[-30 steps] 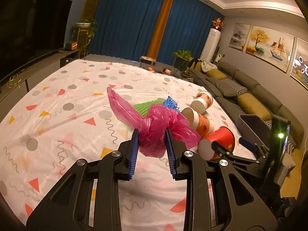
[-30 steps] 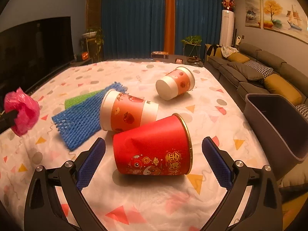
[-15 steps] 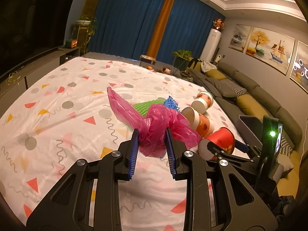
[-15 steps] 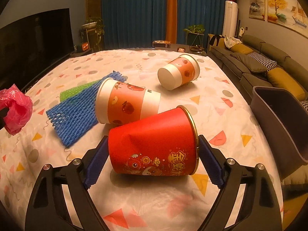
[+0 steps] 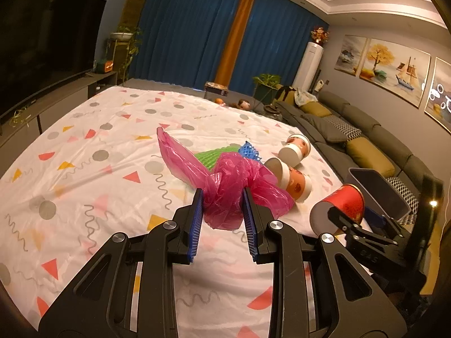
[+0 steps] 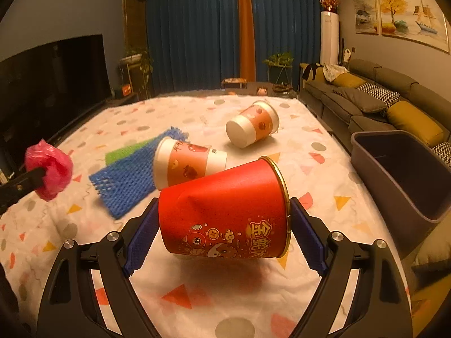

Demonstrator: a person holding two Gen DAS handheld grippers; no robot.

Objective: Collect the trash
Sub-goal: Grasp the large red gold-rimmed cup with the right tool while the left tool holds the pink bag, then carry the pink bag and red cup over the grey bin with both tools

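Trash held for binning: red cup (image 6: 225, 211) clamped end-to-end by right tongs (image 6: 224, 232); pink bag (image 5: 225, 194) pinched by left tongs (image 5: 222, 219).

A dim, warm-lit living room: deep blue curtains (image 6: 197, 31) with one orange panel (image 6: 244, 25), a grey sofa (image 6: 375, 95) with mustard cushions, framed paintings (image 6: 411, 8), a dark television (image 6: 53, 84), and potted plants (image 6: 277, 59).
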